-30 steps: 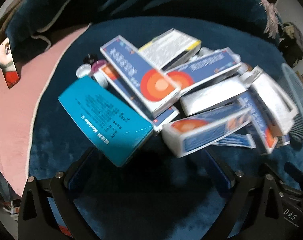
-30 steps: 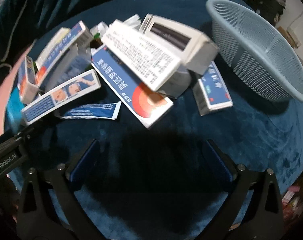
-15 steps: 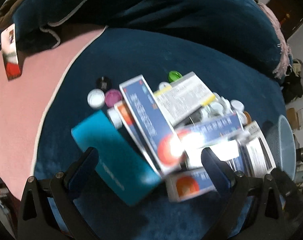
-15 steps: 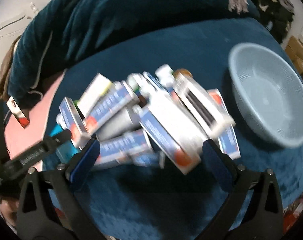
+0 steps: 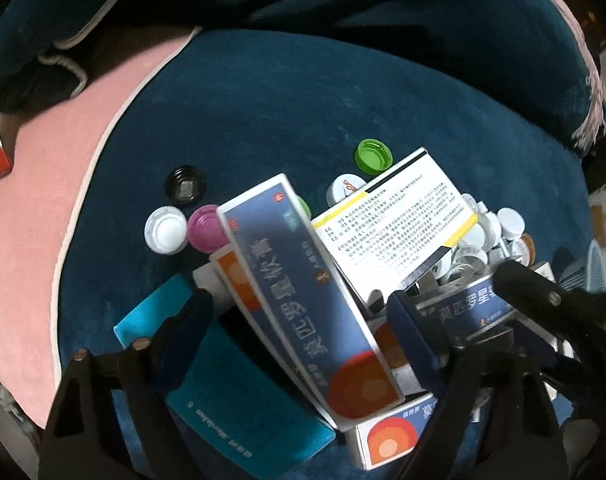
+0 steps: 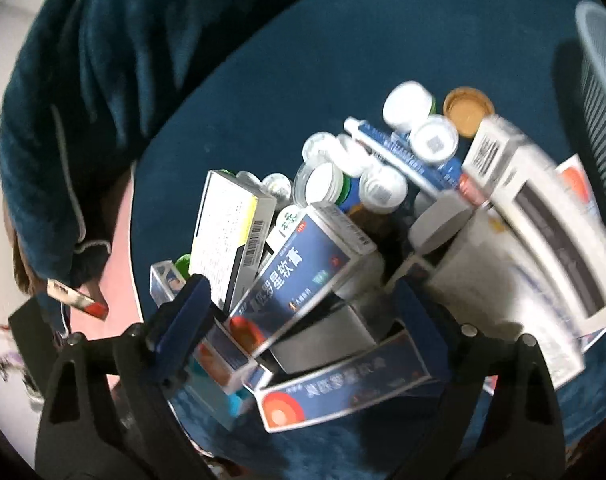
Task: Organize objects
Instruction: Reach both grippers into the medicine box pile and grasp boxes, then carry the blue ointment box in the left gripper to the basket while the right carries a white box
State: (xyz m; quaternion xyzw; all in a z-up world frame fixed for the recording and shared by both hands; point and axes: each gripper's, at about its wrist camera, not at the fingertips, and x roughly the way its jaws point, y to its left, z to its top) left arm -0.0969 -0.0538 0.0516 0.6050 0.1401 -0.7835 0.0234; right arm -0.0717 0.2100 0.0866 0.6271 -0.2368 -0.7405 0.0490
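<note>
My left claw [image 5: 299, 344] straddles the long blue box [image 5: 303, 300] atop the pile; its jaws have just been closing, pads not yet pressing. My right claw [image 6: 303, 312] is likewise released and closing, with a blue box [image 6: 303, 272] between its fingers. The boxes lie heaped on the blue cushion [image 5: 283, 100], caps [image 5: 165, 230] beside them. The basket [image 6: 601, 64] sits right of the pile.

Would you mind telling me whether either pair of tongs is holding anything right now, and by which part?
Nothing is held yet. The left tongs straddle the long blue box, the right tongs another blue box; both have just been closing, not gripping.
</note>
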